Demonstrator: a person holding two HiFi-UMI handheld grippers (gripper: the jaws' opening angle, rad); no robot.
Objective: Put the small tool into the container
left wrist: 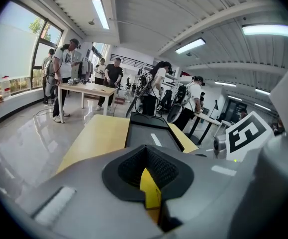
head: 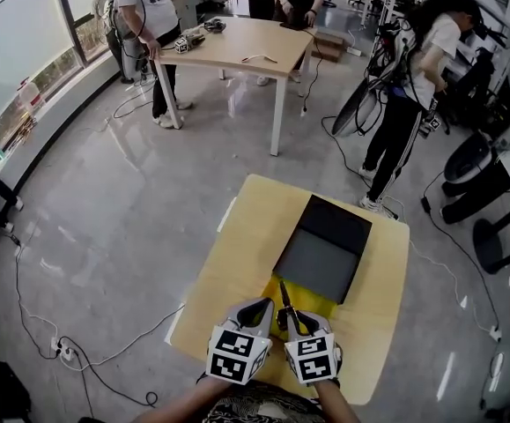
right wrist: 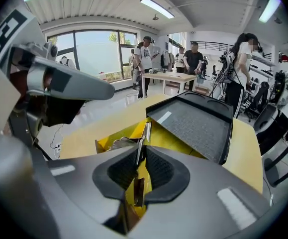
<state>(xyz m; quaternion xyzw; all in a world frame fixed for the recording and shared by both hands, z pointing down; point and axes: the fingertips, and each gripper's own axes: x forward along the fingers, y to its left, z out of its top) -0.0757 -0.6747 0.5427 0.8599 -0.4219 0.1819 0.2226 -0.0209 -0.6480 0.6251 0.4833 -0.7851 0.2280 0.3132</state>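
Black case point(head: 323, 247) behind yellow container point(head: 321, 307); right claw point(right wrist: 139, 158) grips metal tool point(right wrist: 143, 133).

Pale wood desk point(head: 228, 280); black container point(head: 338, 218), grey-lined; yellow pouch point(head: 321, 305); silvery tool point(right wrist: 146, 129); black-and-white square markers on left gripper point(head: 262, 309), right gripper point(head: 294, 318).

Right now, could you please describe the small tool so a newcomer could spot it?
On the wooden table, a yellow box lies before a black tray. The tool is clamped in the right gripper over that box: a thin metal strip, unlike its broad neighbours.
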